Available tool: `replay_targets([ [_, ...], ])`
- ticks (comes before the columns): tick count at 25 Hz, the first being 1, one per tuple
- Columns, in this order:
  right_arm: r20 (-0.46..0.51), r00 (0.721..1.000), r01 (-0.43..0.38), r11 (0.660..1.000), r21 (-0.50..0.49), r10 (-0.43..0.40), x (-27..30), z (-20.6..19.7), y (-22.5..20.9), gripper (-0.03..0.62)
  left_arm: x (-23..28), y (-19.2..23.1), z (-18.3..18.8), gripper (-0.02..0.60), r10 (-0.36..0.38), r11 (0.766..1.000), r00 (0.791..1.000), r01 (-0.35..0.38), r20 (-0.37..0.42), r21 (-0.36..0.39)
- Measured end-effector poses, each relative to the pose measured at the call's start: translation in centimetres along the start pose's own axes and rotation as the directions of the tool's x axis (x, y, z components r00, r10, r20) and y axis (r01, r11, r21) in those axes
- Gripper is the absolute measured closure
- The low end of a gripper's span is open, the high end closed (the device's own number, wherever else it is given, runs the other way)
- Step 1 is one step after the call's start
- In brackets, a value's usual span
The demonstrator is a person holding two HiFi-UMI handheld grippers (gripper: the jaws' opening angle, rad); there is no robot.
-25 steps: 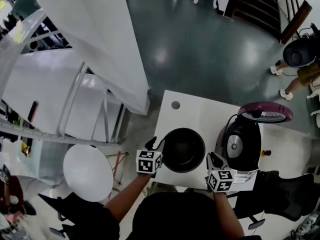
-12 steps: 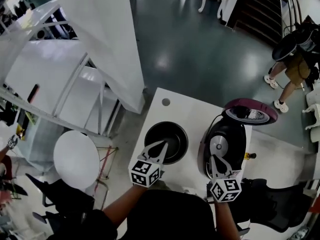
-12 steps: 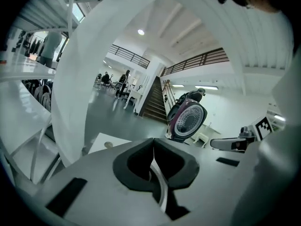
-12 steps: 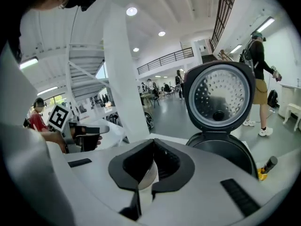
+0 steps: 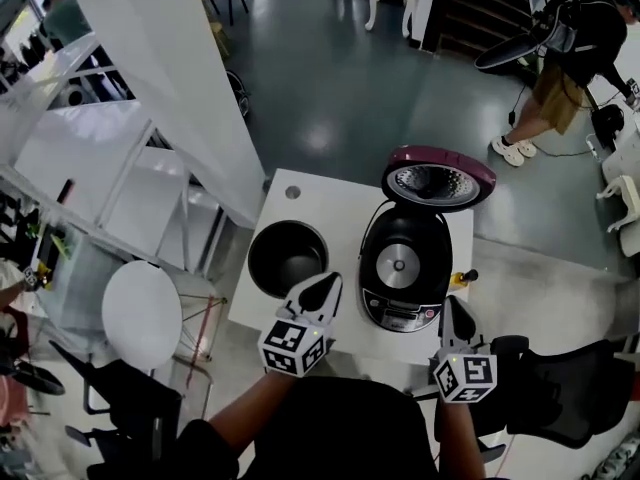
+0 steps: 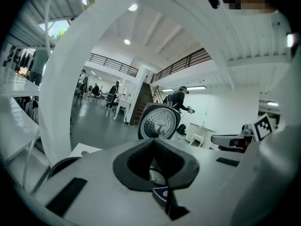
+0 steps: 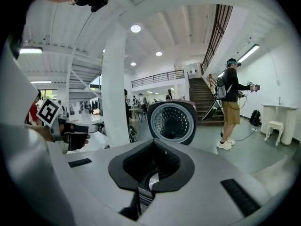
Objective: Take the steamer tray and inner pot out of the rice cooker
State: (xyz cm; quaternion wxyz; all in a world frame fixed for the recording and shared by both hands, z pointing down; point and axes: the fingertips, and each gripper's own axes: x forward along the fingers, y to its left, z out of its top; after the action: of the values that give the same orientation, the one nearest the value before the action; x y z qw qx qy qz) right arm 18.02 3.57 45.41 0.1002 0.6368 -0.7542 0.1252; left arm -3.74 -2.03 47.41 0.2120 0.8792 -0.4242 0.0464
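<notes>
The black inner pot (image 5: 287,258) stands on the left part of the white table (image 5: 335,213), outside the rice cooker (image 5: 403,268). The cooker's purple lid (image 5: 438,178) is up, and its bare heating plate (image 5: 397,265) shows inside. I cannot make out a steamer tray. My left gripper (image 5: 328,282) hovers shut and empty over the table's near edge, just right of the pot. My right gripper (image 5: 448,305) is shut and empty off the near right corner. Past the closed jaws, the left gripper view shows the lid (image 6: 159,122), and so does the right gripper view (image 7: 173,121).
A person (image 5: 560,48) with grippers stands on the dark floor at the far right. A round white stool (image 5: 143,313) sits left of the table, and a black chair (image 5: 560,388) sits to its right. A white pillar and stair frames (image 5: 150,88) rise at the left.
Both grippers have drawn back from the pot and cooker towards me and risen. The left jaws have closed. The pot stays on the table.
</notes>
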Motion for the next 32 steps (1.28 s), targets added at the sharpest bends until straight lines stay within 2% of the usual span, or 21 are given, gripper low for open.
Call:
replay_targets([
  [5,0.056,0.998,0.007,1.000,0.009,-0.008,-4.6,-0.6,-3.4,0.592,-0.8,-5.7,-0.4,0.577,0.011,0.998,0.998,-0.014,0.056,0.056],
  [8,0.057,0.998,-0.002,1.000,0.021,0.000,-7.3,-1.8,-4.6,0.594,-1.8,-8.6,-2.1,0.577,0.036,0.998,0.997,-0.040,0.063,0.049],
  [13,0.083,0.996,-0.033,0.999,0.014,0.032,-9.7,-2.0,-4.9,0.594,-4.1,-11.2,-4.2,0.577,0.094,0.995,0.992,-0.097,0.078,0.033],
  [19,0.073,0.996,-0.050,0.999,0.015,0.049,-11.7,-3.4,-4.3,0.594,-6.2,-12.8,-6.0,0.577,0.103,0.994,0.993,-0.105,0.058,0.041],
  [24,0.070,0.996,-0.055,0.998,0.011,0.054,-12.9,-4.8,-3.5,0.594,-7.5,-12.7,-7.4,0.577,0.110,0.993,0.992,-0.112,0.059,0.031],
  [32,0.069,0.994,-0.082,0.997,-0.015,0.083,-15.0,-5.0,-2.1,0.594,-9.6,-13.3,-7.3,0.577,0.124,0.992,0.988,-0.125,0.087,0.000],
])
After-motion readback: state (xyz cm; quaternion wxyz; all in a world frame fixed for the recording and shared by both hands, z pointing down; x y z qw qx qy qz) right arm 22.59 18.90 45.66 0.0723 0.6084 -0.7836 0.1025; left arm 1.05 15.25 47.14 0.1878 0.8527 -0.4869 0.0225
